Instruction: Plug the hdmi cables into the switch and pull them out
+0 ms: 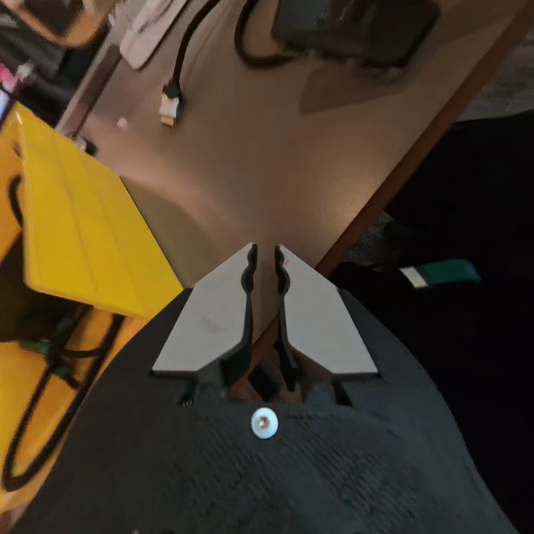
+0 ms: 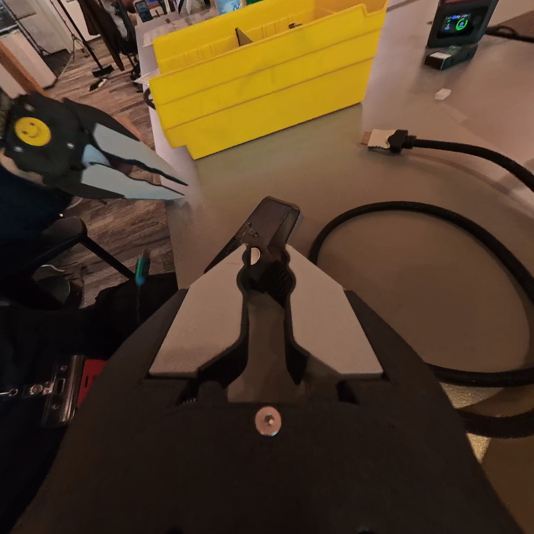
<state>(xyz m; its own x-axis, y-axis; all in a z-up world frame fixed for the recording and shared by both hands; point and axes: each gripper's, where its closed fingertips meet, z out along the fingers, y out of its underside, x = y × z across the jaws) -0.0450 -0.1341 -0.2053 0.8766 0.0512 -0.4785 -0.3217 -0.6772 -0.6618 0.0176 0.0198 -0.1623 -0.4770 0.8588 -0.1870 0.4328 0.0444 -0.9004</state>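
Yellow bin [image 2: 260, 86] is showing at top centre of right wrist view. Black braided cable [image 2: 433, 213] w/ white plug [image 2: 378, 138] is lying at right. Grey-tan table [image 2: 419, 289]. Left gripper [image 2: 183, 189] is showing grey fingers, black body, yellow sticker.

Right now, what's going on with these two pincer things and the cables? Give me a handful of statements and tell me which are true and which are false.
1. The right gripper is clamped on a black device, apparently the switch. True.
2. The left gripper holds a cable plug. False: nothing is between its fingers, which stand slightly apart.
3. A cable plug lies loose on the table, unplugged. True.
4. The storage bin on the table is blue. False: it is yellow.
5. The black cable lies straight across the table. False: it curves in a loop.
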